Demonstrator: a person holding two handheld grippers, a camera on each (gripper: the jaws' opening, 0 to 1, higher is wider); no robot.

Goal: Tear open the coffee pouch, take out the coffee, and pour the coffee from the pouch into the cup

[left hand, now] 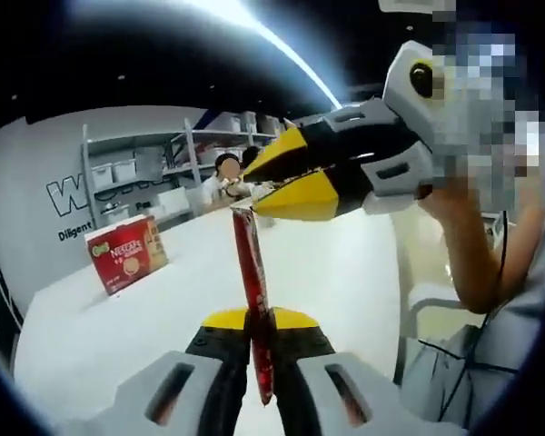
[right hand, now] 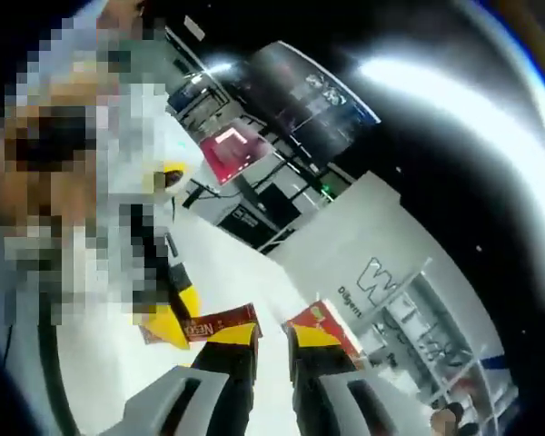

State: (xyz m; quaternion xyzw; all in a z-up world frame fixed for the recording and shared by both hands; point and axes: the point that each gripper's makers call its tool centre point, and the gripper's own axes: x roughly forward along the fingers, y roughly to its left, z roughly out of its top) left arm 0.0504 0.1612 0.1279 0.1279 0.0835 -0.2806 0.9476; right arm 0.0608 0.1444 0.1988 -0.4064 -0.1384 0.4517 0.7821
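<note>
In the left gripper view, the left claw [left hand: 262, 329] is closed on the lower part of the pouch [left hand: 252, 272], a thin red stick held upright above the white bench [left hand: 345, 263]. The right claw [left hand: 265, 186] comes in from the upper right, its yellow-tipped jaws pinching the pouch's top end. A red box [left hand: 125, 253] stands on the bench toward its far left edge. Shelves [left hand: 154, 173] with bins line the wall beyond, and a person's arm [left hand: 490, 245] shows at right.

In the right gripper view, the right claw [right hand: 272, 338] grips one end of the pouch [right hand: 220, 323], which runs leftward from between the jaws. The left claw [right hand: 168, 327] holds the pouch's other end. The box [right hand: 325, 329] sits just behind the right jaw on the bench [right hand: 236, 272].
</note>
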